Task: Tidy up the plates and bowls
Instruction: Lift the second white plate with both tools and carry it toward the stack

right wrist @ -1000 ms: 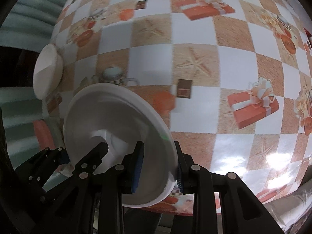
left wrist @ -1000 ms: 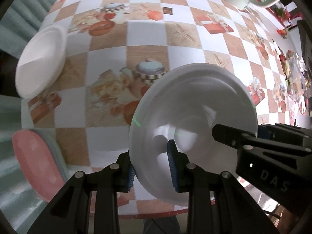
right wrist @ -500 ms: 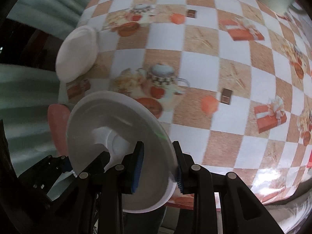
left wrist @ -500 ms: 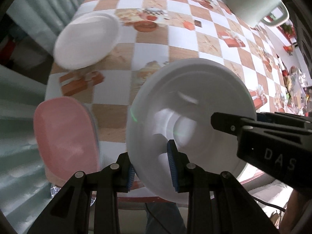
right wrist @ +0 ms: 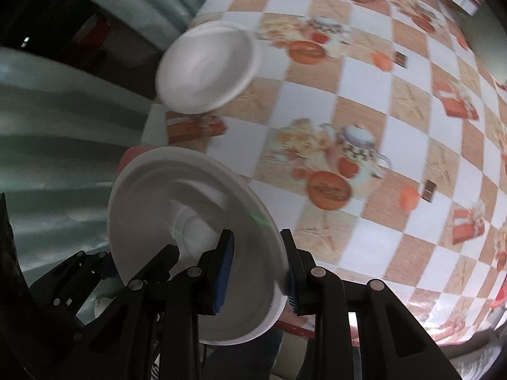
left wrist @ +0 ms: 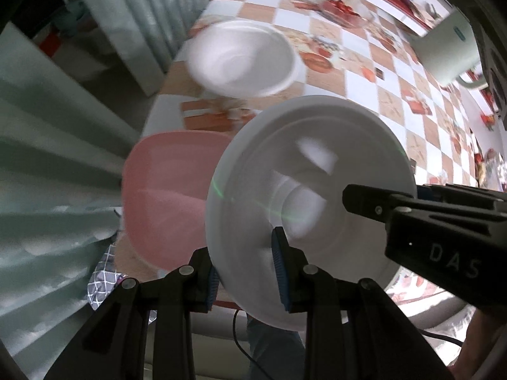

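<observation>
A white bowl (left wrist: 310, 164) hangs tilted above the table's near left corner, held from both sides. My left gripper (left wrist: 245, 272) is shut on its left rim, one blue pad inside and one outside. My right gripper (right wrist: 258, 269) is shut on the opposite rim of the same bowl (right wrist: 164, 202); its black finger (left wrist: 374, 204) reaches in from the right in the left wrist view. A pink plate (left wrist: 164, 196) lies at the table edge, partly behind the held bowl. Farther back, a second white bowl (left wrist: 240, 57) (right wrist: 206, 66) rests on the tablecloth.
The checkered tablecloth (right wrist: 364, 110) with gift and teapot prints spreads to the right. A pale green jug (left wrist: 443, 53) and a glass dish of red food (left wrist: 342, 9) stand at the far end. Ribbed pale green panels (left wrist: 47, 164) border the table's left edge.
Both grippers have carried the white bowl leftward and a little upward along the table. The pink plate and the other white bowl have come from the left margin toward the middle of both views.
</observation>
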Available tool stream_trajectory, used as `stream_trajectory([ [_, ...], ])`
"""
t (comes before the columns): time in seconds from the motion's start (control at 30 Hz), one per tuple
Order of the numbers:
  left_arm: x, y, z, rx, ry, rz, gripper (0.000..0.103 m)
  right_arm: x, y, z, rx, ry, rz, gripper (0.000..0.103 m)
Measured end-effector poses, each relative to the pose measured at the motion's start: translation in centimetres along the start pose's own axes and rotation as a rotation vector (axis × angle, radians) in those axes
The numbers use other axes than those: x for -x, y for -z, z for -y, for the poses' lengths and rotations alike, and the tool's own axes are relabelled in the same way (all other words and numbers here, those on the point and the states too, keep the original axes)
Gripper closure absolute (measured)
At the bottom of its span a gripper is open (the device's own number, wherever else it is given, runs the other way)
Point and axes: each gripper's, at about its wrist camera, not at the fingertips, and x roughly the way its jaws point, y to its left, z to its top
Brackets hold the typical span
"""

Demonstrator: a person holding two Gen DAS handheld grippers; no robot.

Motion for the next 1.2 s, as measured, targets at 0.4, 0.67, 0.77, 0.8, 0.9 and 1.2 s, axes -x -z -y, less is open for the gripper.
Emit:
stream_trajectory([
  [0.4,0.1,-0.4,-6.5,0.105,-0.039,0.000,0.072,-2.8,-1.3,-6.1,0.108,-0.021,-0.042,0.071],
  [0.67,-0.6,-0.4,-8.3,0.126,-0.045,-0.014,0.072,-4.5,-1.9,-7.8,0.131,-0.014,-0.064,0.071],
  [0.77,-1.0,-0.5,-8.5,0.120,-0.045,-0.019,0.072,-5.1,-2.0,-7.8,0.126,-0.011,-0.073,0.071],
  [0.8,-1.2,-0.4,-8.5,0.121,-0.044,-0.020,0.072,-5.3,-2.0,-7.8,0.124,-0.009,-0.076,0.071],
  [0.9,-1.6,-0.4,-8.6,0.119,-0.044,-0.026,0.072,-5.6,-2.0,-7.8,0.126,-0.004,-0.081,0.071],
  [1.2,-2.4,-0.3,-8.6,0.115,-0.042,-0.033,0.071,-6.6,-2.1,-8.5,0.129,0.022,-0.085,0.071],
])
